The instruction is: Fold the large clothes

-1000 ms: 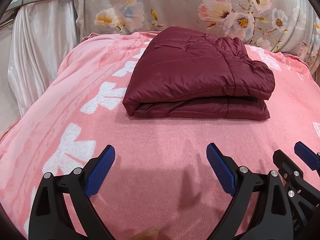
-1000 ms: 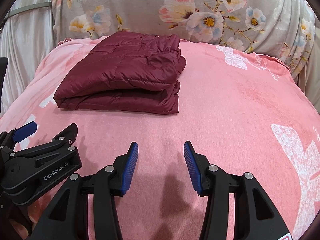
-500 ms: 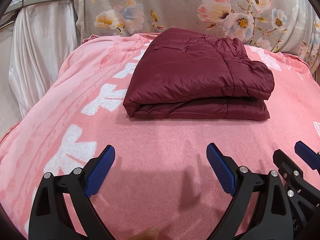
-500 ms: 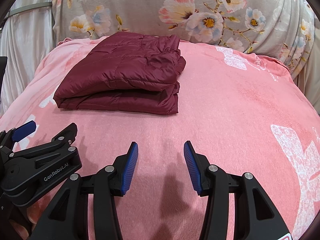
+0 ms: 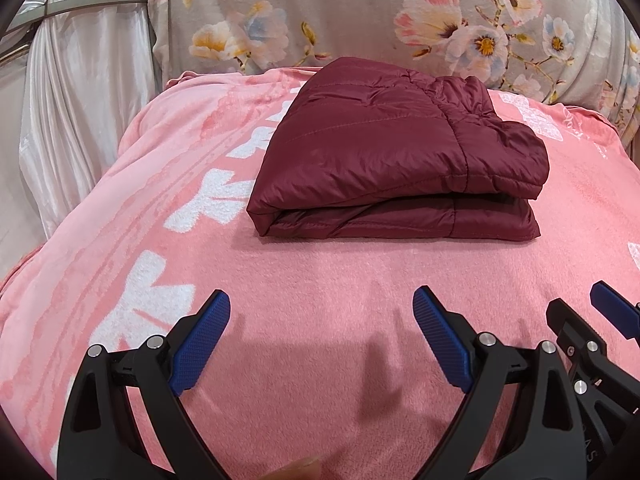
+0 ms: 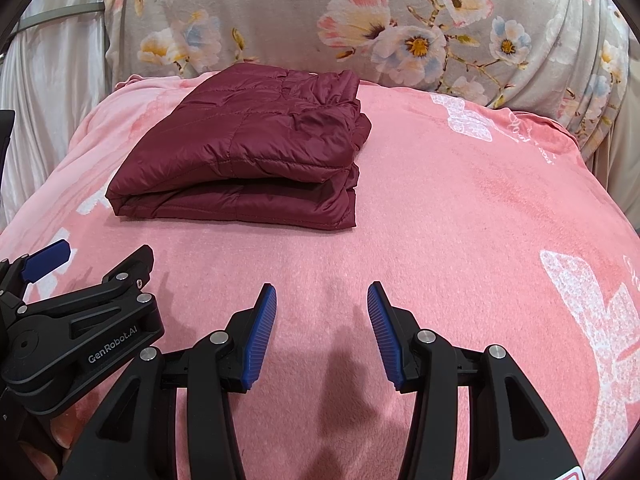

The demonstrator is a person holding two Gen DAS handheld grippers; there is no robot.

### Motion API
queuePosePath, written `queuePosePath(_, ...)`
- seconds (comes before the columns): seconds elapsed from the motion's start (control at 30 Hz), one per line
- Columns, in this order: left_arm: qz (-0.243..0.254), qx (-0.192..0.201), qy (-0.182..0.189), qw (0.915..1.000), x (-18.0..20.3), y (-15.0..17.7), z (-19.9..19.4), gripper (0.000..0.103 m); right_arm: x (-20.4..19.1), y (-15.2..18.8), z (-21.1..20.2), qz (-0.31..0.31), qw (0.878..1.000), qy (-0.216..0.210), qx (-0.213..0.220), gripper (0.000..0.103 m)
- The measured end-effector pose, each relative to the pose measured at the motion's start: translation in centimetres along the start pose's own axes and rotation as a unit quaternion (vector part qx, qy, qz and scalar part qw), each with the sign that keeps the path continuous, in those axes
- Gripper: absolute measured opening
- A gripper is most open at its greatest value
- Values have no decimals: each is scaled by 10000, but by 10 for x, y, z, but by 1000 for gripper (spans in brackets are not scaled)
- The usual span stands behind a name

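A: Where's the jacket?

B: Puffy maroon quilted jacket [image 5: 396, 160], folded flat on the fuzzy pink blanket [image 5: 320, 280] toward the bed's far edge. My left gripper [image 5: 320, 340] and right gripper [image 6: 322, 332] both have jaws apart, empty.

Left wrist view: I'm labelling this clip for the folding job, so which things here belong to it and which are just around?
Part of the job:
- maroon jacket, folded, lying on the blanket
- left tongs, open, empty
- right tongs, open, empty

Just around:
- pink blanket under the jacket
- floral cover behind
- white curtain at the left
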State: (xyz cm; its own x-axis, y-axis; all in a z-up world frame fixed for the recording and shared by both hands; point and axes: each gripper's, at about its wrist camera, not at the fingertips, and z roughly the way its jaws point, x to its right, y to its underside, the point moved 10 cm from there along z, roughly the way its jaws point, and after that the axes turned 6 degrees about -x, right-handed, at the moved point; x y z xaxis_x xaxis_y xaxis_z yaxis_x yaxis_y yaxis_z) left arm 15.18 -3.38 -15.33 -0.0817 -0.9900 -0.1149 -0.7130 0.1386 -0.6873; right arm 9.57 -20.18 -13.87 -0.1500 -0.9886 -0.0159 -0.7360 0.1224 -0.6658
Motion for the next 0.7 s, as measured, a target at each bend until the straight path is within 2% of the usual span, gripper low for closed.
queuePosePath(0.7, 57, 72, 24, 10000, 0, -3, -1, 90, 0, 0, 0, -8, 10000, 14, 9, 47)
